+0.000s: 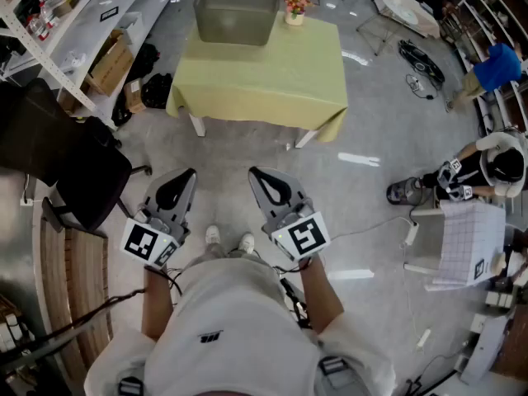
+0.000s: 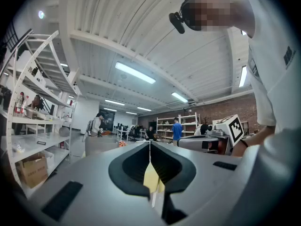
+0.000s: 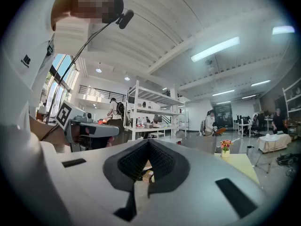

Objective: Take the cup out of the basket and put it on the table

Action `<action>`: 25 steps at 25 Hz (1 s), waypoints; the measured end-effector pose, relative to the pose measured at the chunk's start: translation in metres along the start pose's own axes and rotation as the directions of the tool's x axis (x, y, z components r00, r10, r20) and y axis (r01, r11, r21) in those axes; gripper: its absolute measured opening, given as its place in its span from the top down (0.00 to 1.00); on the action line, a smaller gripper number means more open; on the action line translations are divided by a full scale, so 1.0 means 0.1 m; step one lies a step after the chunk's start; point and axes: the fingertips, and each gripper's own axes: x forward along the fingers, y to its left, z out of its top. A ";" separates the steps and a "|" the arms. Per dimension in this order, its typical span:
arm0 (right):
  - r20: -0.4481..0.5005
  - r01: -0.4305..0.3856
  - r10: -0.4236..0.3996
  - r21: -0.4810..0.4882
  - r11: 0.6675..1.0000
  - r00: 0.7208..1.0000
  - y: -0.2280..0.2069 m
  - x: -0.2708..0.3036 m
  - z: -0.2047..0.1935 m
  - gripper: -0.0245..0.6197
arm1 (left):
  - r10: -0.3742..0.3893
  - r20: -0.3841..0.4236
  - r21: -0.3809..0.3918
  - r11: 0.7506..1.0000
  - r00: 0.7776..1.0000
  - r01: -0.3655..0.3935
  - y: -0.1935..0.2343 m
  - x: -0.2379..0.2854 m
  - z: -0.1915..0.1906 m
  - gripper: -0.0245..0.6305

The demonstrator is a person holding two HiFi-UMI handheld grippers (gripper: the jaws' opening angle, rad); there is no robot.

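Both clenched empty, left gripper (image 1: 189, 174) and right gripper (image 1: 256, 173) well apart from table (image 1: 272, 81); walk up, open one above basket (image 1: 235, 25), cup unseen.

A flower pot (image 1: 295, 7) is standing ahead of me; a black chair (image 1: 58, 151) is sitting at my left.

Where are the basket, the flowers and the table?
basket (image 1: 235, 25): head view, on its front wall.
flowers (image 1: 295, 2): head view, on the blooms.
table (image 1: 264, 77): head view, on the bare yellow-green cloth.
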 end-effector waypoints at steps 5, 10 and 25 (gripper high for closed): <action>0.011 -0.011 0.011 -0.008 1.000 1.000 -0.08 -0.09 0.04 0.95 | 0.011 -0.001 0.004 1.000 1.000 -0.011 -0.09 0.08 0.01 0.94; 0.036 -0.017 0.017 -0.003 1.000 0.999 -0.16 -0.15 0.09 0.95 | 0.022 -0.003 0.021 1.000 1.000 -0.022 -0.19 0.15 0.03 0.94; 0.038 -0.034 0.035 -0.027 0.999 0.999 -0.37 -0.17 0.05 0.95 | 0.014 0.001 0.037 0.999 1.000 -0.014 -0.30 0.43 0.06 0.94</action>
